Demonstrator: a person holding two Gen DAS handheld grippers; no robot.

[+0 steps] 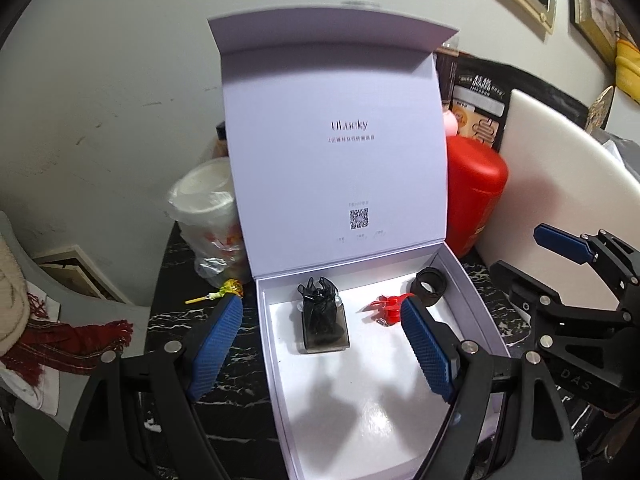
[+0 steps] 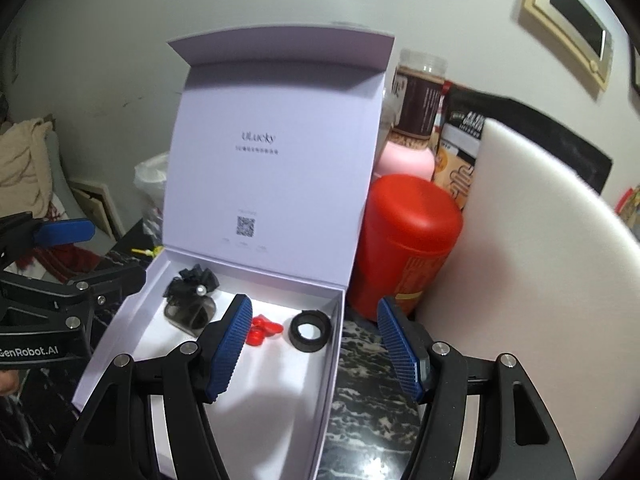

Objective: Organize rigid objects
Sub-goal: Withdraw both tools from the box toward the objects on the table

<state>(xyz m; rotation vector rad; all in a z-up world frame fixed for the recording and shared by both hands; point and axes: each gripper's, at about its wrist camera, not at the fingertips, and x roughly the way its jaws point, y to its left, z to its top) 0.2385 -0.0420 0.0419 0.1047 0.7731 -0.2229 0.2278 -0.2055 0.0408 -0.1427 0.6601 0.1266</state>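
Left wrist view showed the white box (image 1: 472, 300) lying open on the dark marbled bench (image 1: 224, 364), its lid (image 1: 336, 152) standing upright at the back. Inside, along the far end, sat three things apart from one another: a black bow clip (image 1: 322, 320) on the left, a red clip (image 1: 386, 310) in the middle, and a black ring (image 1: 430, 286) in the right corner. What the dark block beneath the bow was, I could not tell. The left tongs (image 1: 320, 348) hung released, straddling the box's left wall. The right tongs (image 2: 314, 346) were likewise spread, empty, straddling the box's right wall. A red canister (image 2: 404, 248) stood just behind the box, a yellow lollipop (image 1: 224, 292) to its left.
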